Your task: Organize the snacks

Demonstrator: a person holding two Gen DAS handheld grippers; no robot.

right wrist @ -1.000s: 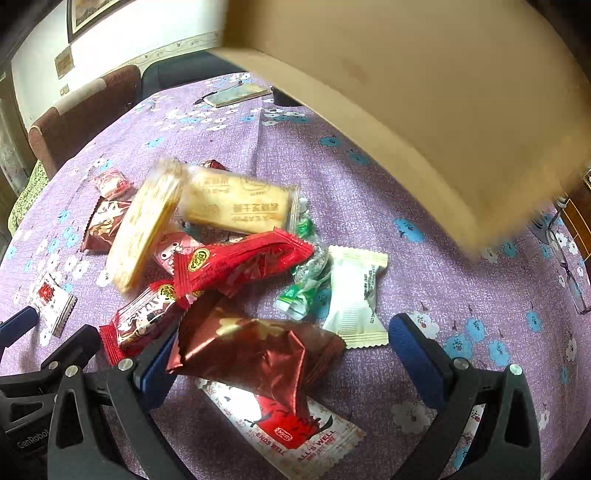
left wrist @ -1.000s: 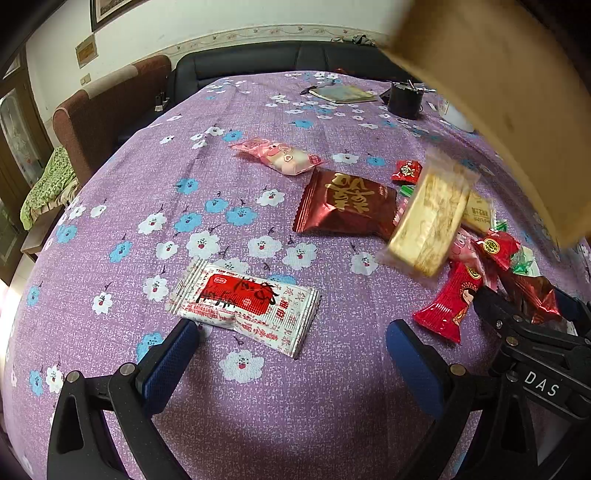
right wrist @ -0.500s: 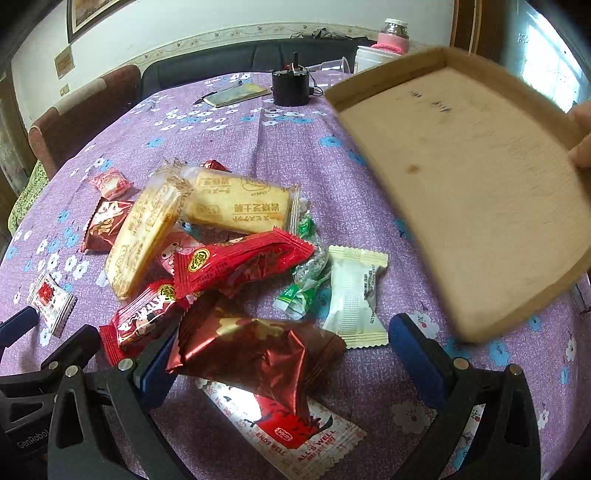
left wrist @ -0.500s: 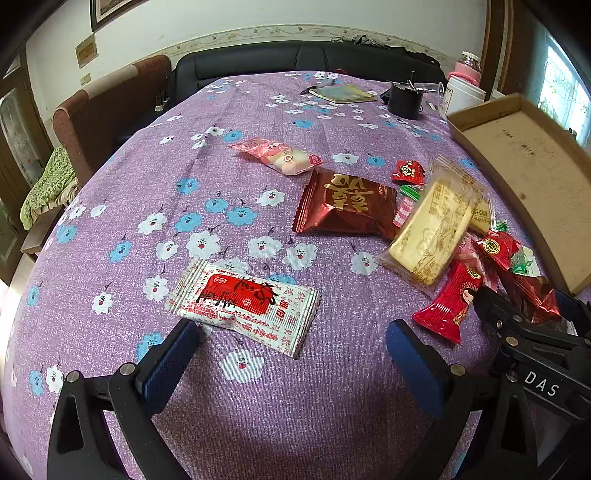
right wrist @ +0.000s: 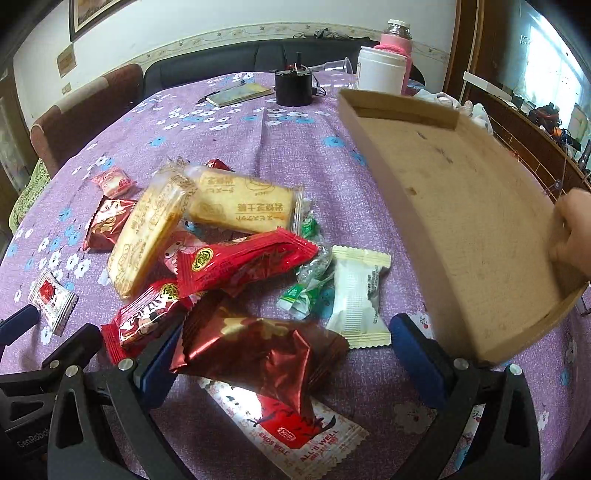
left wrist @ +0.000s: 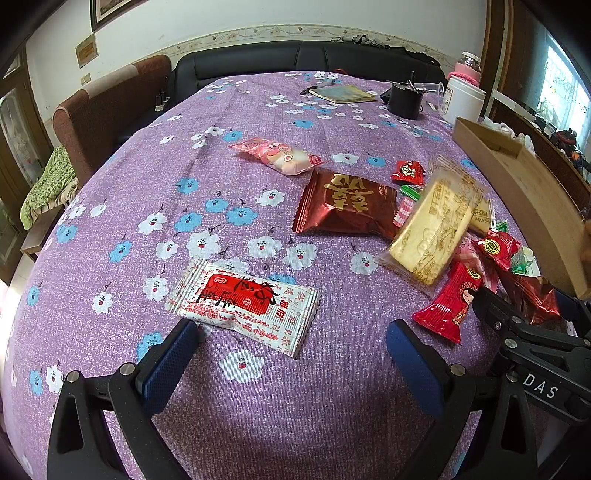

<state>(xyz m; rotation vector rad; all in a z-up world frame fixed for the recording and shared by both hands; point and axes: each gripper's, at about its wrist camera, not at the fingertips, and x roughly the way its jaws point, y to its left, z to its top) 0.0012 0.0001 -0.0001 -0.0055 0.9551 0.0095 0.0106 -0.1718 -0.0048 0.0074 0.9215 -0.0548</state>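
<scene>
Wrapped snacks lie scattered on the purple flowered tablecloth (left wrist: 155, 184). My left gripper (left wrist: 291, 354) is open and empty just behind a white and red packet (left wrist: 243, 299). A dark red pack (left wrist: 347, 206), a pink pack (left wrist: 284, 157) and a biscuit pack (left wrist: 432, 229) lie beyond. My right gripper (right wrist: 284, 354) is open over a dark red foil pack (right wrist: 258, 354), with a white pack (right wrist: 356, 295), a red bar (right wrist: 240, 258) and biscuit packs (right wrist: 243, 205) ahead. A hand (right wrist: 572, 229) holds a tilted, empty cardboard tray (right wrist: 461, 206) at the right.
A black pot (right wrist: 293, 86), a notebook (right wrist: 236, 94), a white jar (right wrist: 380, 70) and a pink bottle (right wrist: 399, 35) stand at the table's far side. Armchairs and a black sofa (left wrist: 295, 59) ring the table. The right gripper's body (left wrist: 535, 350) shows in the left wrist view.
The cardboard tray swung from overhead down to the right of the pile, now held tilted there. The last biscuit pack dropped onto the pile. Both grippers stayed still.
</scene>
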